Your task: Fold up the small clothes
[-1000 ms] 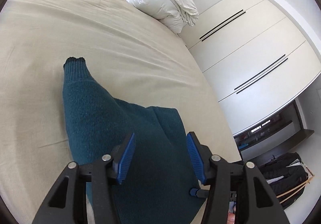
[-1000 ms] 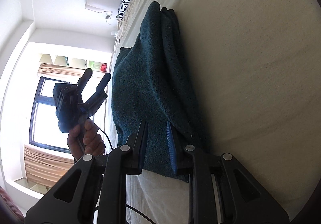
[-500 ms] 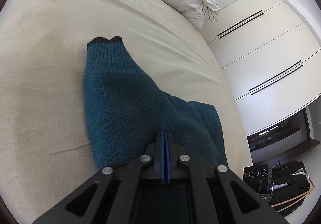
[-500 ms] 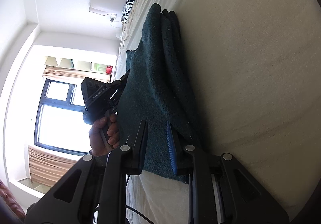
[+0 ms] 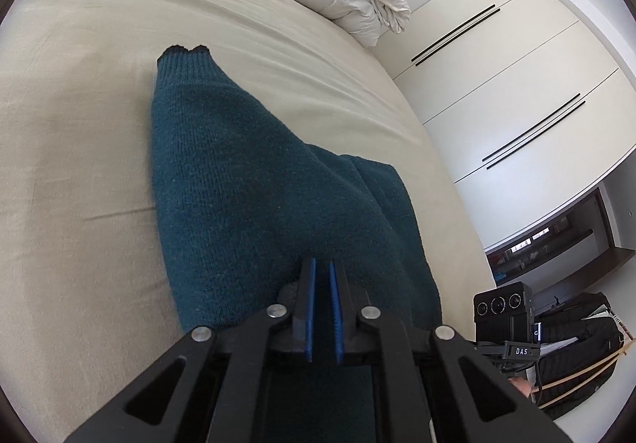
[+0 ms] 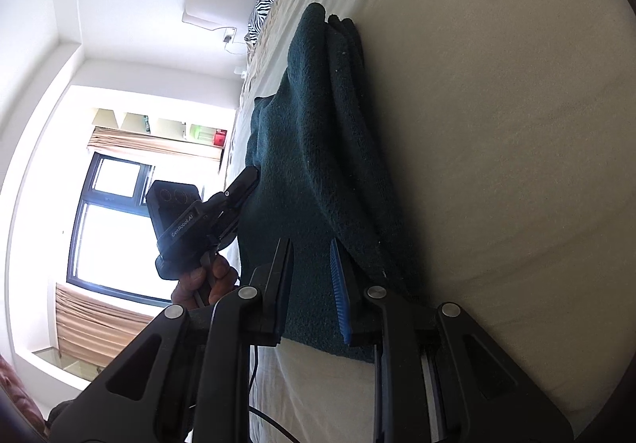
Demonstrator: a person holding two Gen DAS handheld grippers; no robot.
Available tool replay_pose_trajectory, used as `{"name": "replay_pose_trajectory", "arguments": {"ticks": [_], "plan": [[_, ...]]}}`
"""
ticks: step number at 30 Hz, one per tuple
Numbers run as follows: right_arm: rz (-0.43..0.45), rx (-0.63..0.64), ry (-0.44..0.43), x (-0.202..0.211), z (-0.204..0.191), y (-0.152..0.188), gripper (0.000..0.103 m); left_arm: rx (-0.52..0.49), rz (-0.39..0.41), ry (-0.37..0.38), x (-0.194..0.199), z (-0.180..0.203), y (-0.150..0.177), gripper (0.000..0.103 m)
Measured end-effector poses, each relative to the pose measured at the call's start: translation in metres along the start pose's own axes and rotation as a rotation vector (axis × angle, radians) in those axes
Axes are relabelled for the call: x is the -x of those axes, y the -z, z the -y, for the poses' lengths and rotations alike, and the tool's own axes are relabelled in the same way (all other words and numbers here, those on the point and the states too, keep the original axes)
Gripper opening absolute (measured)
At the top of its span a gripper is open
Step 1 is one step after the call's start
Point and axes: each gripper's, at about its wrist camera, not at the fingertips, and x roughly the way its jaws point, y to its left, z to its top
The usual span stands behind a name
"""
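Two grippers have hold of one blue-green sweater (image 5: 254, 180) that lies on the tan bed (image 5: 79, 125). The sweater is long and thin right now. It stretches away from both grippers, with its ribbed cuff end (image 5: 183, 57) far up the bed and its wide end close to the person.

The left gripper (image 5: 322, 308) has its blue pads nearly together, and the knit bunches up right at their tips. It looks like it pinches a bit of the cloth on the near edge. The right gripper (image 6: 314, 284) is only a little open, with the thick folded edge of the sweater squeezed between its pads.

Both grippers are at the same near end, side by side, one at each corner. A hand (image 6: 206, 280) holds the left one, seen from the right camera.

I think the next move is to lift this near end and carry it straight along the sweater toward the far cuff. Both hands are just as close, so they should go together.
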Motion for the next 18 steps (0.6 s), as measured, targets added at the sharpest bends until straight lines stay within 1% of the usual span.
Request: {"name": "replay_pose_trajectory", "arguments": {"ticks": [3,4,5,7,9,11,13,16,17,18], "plan": [[0.0,0.003,-0.002,0.005,-0.002,0.0,0.019,0.051,0.005,0.037,0.01,-0.008,0.0,0.004],[0.003,0.009,-0.007,0.008,-0.005,0.001,0.019,0.049,0.016,0.044,0.016,-0.005,0.0,0.011],[0.01,0.02,-0.018,0.012,-0.009,0.001,0.019,0.046,0.029,0.056,0.024,-0.002,0.001,0.024],[0.016,0.034,-0.038,0.017,-0.014,0.003,0.02,0.045,0.048,0.086,0.035,0.003,0.006,0.036],[0.012,0.031,-0.02,0.017,-0.012,0.005,0.031,0.032,0.048,0.096,0.038,0.009,0.014,0.037],[0.007,0.022,-0.002,0.014,-0.004,0.007,0.032,0.015,0.042,0.089,0.036,0.01,0.02,0.038],[0.016,0.016,-0.015,0.015,0.001,0.007,0.032,0.011,0.041,0.083,0.032,0.007,0.023,0.037],[0.028,0.012,-0.009,0.021,-0.005,0.007,0.033,0.016,0.041,0.083,0.035,0.006,0.023,0.036],[0.038,0.021,-0.013,0.026,-0.01,0.007,0.04,0.016,0.05,0.086,0.04,0.008,0.022,0.038],[0.058,0.031,-0.022,0.035,-0.014,0.008,0.05,0.013,0.07,0.097,0.047,0.01,0.022,0.042]]}}
